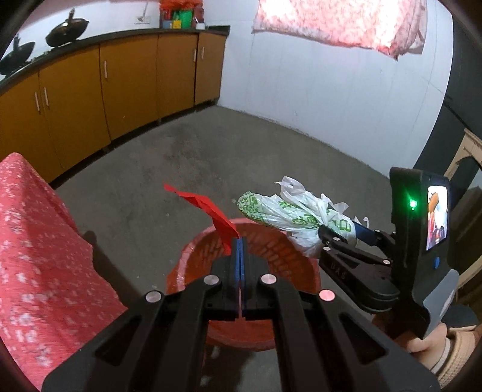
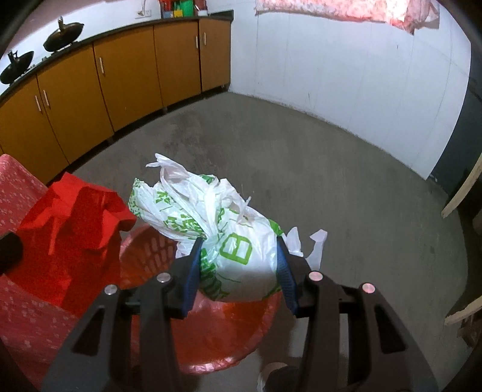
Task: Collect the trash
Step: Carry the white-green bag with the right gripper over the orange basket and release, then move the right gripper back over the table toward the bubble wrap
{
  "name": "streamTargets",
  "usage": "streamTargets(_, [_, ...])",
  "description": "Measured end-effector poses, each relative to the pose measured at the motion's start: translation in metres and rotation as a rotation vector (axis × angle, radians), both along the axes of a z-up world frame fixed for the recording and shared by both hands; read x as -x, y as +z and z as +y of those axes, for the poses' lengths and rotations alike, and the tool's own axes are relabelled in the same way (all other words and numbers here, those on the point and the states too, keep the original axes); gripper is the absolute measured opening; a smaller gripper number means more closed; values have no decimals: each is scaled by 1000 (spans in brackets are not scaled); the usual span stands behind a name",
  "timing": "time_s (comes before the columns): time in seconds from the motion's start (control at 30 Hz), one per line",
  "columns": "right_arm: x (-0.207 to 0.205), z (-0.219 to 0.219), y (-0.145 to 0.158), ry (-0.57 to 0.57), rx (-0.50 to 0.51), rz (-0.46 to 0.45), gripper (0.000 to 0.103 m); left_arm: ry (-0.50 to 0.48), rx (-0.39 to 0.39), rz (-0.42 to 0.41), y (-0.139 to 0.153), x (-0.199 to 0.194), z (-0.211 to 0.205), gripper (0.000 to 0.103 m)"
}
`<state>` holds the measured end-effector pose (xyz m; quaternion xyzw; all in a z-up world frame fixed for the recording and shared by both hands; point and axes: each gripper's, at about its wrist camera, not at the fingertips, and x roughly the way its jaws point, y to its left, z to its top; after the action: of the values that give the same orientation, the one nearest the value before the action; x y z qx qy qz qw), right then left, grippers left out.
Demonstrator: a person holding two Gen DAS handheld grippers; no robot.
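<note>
A round red basket [image 1: 192, 259] with little slots in its wall stands on the grey, rough floor [image 1: 211, 156]. It has a thin red-orange plastic liner [image 2: 229, 328] inside, shiny and crinkled, and no trash shows on the part of its bottom that can be seen. The left gripper [image 1: 240, 241] is squeezed all the way shut on a red sheet [image 1: 208, 208], thin and creased like paper or cloth, that sticks up over the basket. The right gripper [image 2: 238, 256] is partly open, and its blue pads press on both sides of a white plastic bag [image 2: 241, 259]. The bag is puffy and wrinkled, with green print on it, and it hangs just above the basket's rim. A red cloth with white specks [image 1: 36, 241] lies to the left, soft and bumpy. Smooth orange-brown cupboards [image 1: 126, 81] line the far wall, with dark round pans [image 1: 67, 30] on top. A pink patterned cloth [image 1: 340, 21] hangs high up.
</note>
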<state>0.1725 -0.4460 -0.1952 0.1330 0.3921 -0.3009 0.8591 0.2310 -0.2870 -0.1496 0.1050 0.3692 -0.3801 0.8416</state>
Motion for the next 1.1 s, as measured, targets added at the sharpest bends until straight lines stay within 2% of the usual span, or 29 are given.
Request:
streamTargets(0.3, [-13, -5, -25, 10, -47, 48, 47, 10, -70, 45, -28, -5, -20, 0])
streamTargets(0.57, [-24, -9, -35, 20, -65, 73, 48, 23, -96, 82, -43, -10, -32, 0])
streamTargets(0.67, [-27, -8, -38, 25, -71, 77, 52, 27, -96, 93, -45, -12, -34, 0])
streamTargets(0.93, [-24, -13, -39, 30, -79, 71, 52, 44, -106, 107, -45, -14, -39, 0])
streamTargets(1.1, [-24, -8, -30, 20, -55, 49, 52, 66, -82, 101, -37, -17, -31, 0])
